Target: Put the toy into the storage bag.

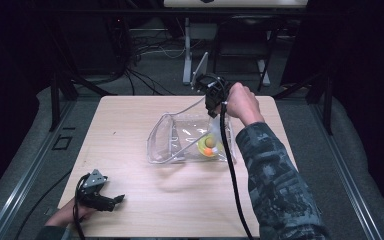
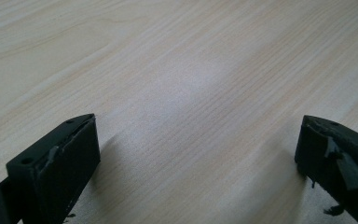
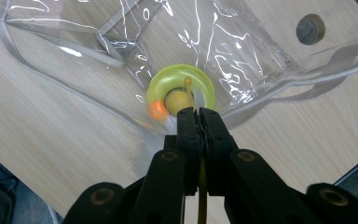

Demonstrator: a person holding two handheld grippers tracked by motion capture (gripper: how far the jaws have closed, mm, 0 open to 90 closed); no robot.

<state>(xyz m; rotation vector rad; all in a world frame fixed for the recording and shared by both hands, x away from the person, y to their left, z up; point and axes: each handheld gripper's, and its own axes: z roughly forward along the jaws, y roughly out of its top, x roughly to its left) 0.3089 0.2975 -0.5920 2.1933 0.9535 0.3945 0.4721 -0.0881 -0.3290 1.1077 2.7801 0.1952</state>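
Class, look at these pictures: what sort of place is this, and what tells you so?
Probably a lab or recording workspace: a bare wooden table, tangled cables on the floor behind, and dark metal stands around it.

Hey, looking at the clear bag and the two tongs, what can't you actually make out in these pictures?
- What the right tongs pinch: right gripper view, jaws shut, covering the contact; something thin and yellowish shows between them.
- The yellow ring toy in the clear bag: glare and creased plastic blur its details.
- The orange piece: blurred, too small in the high view.
- Left tongs: dark and small in the high view; their own view cuts off both open jaws.
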